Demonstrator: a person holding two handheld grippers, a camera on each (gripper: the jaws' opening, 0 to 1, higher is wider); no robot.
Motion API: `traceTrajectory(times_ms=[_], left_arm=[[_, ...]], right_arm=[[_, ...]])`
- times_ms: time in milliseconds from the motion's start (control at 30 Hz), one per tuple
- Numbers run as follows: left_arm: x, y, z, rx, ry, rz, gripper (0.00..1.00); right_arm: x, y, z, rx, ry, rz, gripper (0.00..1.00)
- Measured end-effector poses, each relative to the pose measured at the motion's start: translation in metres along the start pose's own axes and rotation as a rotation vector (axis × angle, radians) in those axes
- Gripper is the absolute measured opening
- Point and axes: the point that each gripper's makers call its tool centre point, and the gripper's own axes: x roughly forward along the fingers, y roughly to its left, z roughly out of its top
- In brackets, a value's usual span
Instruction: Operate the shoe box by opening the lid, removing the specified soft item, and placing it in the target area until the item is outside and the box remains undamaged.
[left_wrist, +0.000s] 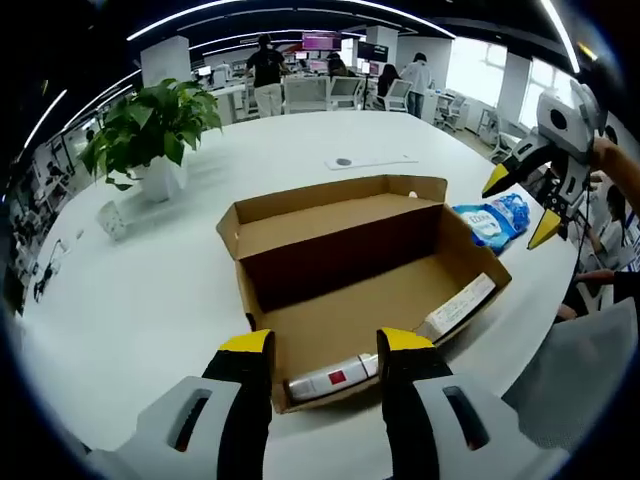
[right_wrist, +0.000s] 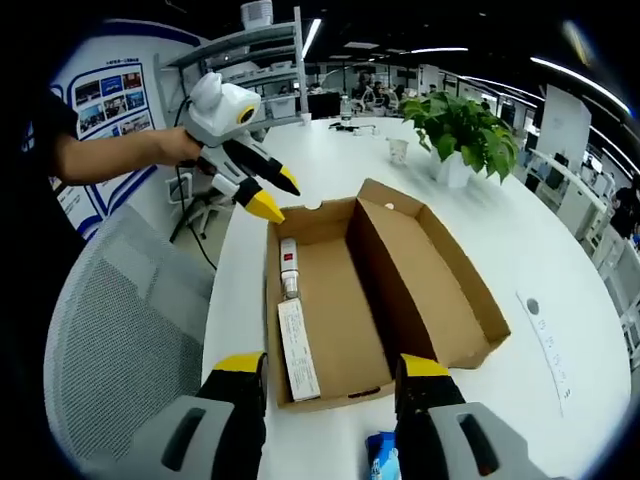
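The blue-and-white soft plastic packet is lying on the round white table, just beside the far right corner of the open brown cardboard shoe box in the left gripper view; in the right gripper view a blue sliver of it is showing between that gripper's own jaws, at the bottom edge. Being outside the box, it looks already delivered, so the removal step seems done. The box is sitting with its hinged lid folded back flat, which is leaving the inside free to reach; white labels are showing on its walls, and it looks undamaged. The right gripper is hovering above the packet with its yellow-tipped jaws spread and nothing between them, probably released. The left gripper is hanging near the box's end wall, jaws parted and empty, perhaps ready to steady it. A potted green plant is standing well apart, and a grey mesh chair is sitting beside the table.
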Motion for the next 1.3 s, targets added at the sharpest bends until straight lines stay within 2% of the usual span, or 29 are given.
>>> traceTrajectory(times_ms=[133, 233, 567, 800, 933, 1033, 1200, 1300], left_arm=[[-0.002, 0.014, -0.015, -0.029, 0.019, 0.024, 0.39], [-0.002, 0.022, -0.024, -0.058, 0.024, 0.040, 0.36], [0.003, 0.028, -0.042, -0.154, 0.036, 0.033, 0.23], [0.006, 0.034, -0.050, -0.190, 0.041, 0.042, 0.14], [0.007, 0.034, -0.052, -0.217, 0.037, 0.035, 0.11], [0.008, 0.033, -0.052, -0.223, 0.034, 0.031, 0.06], [0.009, 0.033, -0.052, -0.236, 0.038, 0.025, 0.05], [0.009, 0.033, -0.052, -0.243, 0.036, 0.023, 0.05]], right_arm=[[0.010, 0.004, 0.002, -0.023, 0.006, 0.020, 0.48], [0.021, 0.005, -0.005, -0.052, 0.049, 0.034, 0.48], [0.045, 0.006, -0.015, -0.090, 0.119, 0.082, 0.46], [0.062, 0.011, -0.026, -0.150, 0.171, 0.138, 0.45], [0.069, 0.013, -0.030, -0.161, 0.196, 0.168, 0.44], [0.074, 0.013, -0.030, -0.143, 0.188, 0.192, 0.43], [0.080, 0.013, -0.036, -0.144, 0.207, 0.204, 0.42], [0.080, 0.013, -0.046, -0.171, 0.247, 0.200, 0.41]])
